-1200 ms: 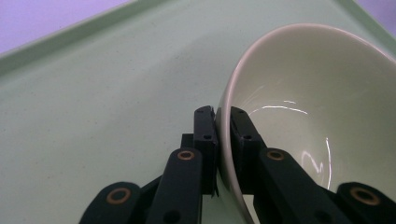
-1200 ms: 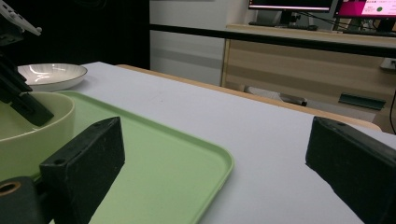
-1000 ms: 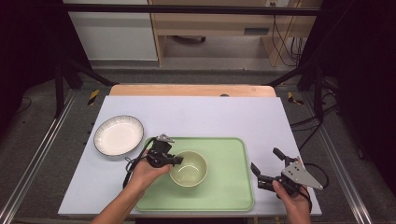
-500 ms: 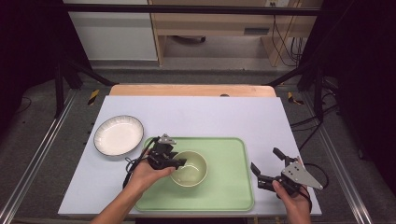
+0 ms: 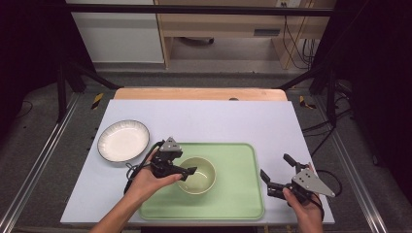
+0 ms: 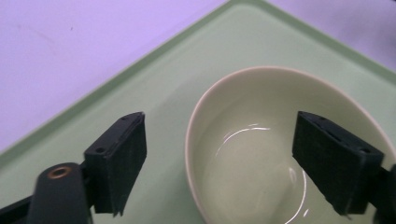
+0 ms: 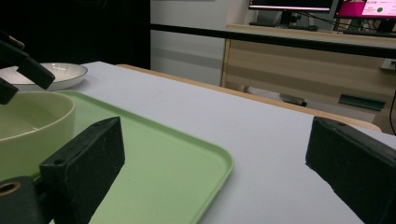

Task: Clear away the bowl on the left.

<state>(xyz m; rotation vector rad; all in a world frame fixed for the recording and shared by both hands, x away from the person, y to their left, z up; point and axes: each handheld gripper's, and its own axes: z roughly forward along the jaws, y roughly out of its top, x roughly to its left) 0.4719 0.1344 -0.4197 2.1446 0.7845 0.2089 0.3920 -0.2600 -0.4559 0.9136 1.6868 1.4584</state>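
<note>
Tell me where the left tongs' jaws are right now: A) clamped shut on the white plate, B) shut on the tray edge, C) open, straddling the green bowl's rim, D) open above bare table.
C: the left tongs are open, with one jaw outside the green bowl over the tray and the other over its inside.

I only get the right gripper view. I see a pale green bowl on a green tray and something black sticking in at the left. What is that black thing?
Observer: That is the left gripper, held in a person's hand; its open jaws straddle the near rim of the pale green ceramic bowl, one inside and one outside.
Operator: Is anything in the bowl?
Observer: No, the left gripper view shows a bare, shiny inside.
Operator: Where is my gripper?
Observer: The right gripper hovers open off the right edge of the green plastic tray, above the white table.
</note>
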